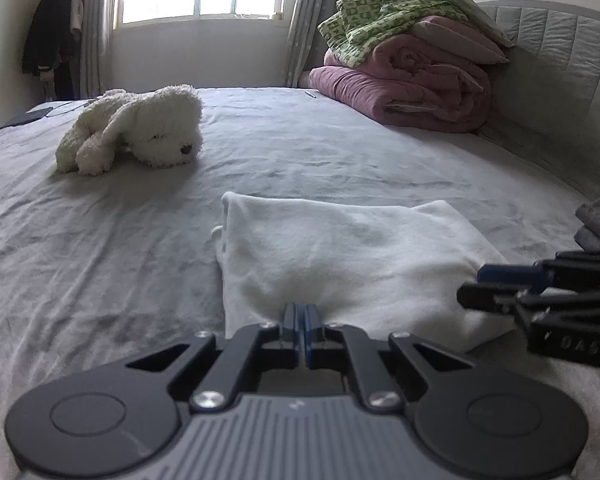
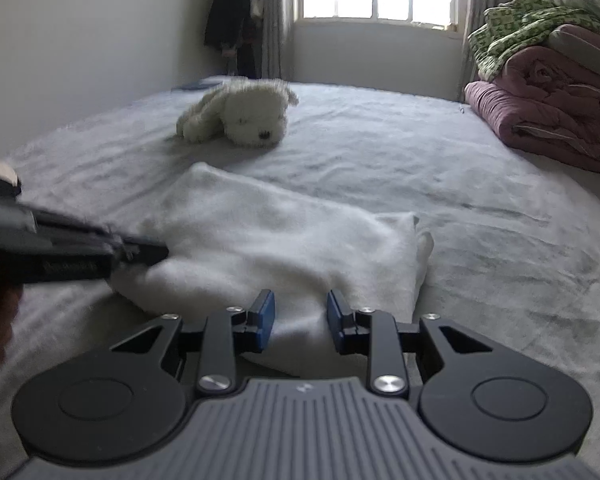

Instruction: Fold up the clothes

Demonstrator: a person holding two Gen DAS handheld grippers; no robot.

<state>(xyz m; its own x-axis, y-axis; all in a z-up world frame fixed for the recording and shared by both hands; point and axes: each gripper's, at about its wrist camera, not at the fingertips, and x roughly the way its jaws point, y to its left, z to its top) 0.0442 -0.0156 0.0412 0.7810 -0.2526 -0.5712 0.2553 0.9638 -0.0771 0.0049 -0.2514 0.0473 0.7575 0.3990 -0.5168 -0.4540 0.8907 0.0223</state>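
A folded white garment (image 1: 340,248) (image 2: 280,232) lies on the grey bed sheet (image 1: 100,260). My left gripper (image 1: 300,308) is shut, pinching the garment's near edge, and the cloth puckers around its tips. The right wrist view shows it coming in from the left, with its tip (image 2: 158,251) at the garment's left edge. My right gripper (image 2: 300,304) stands open at the garment's near edge. White cloth lies between its blue pads (image 2: 266,320), which stand apart. In the left wrist view it (image 1: 470,284) hovers at the garment's right side.
A white plush dog (image 1: 140,130) (image 2: 244,114) lies further back on the bed. Stacked pink and green quilts (image 1: 412,80) (image 2: 552,100) sit by the padded headboard (image 1: 560,80). Folded grey cloth (image 1: 598,220) lies at the right edge. A dark flat device (image 1: 26,117) rests at the far left corner.
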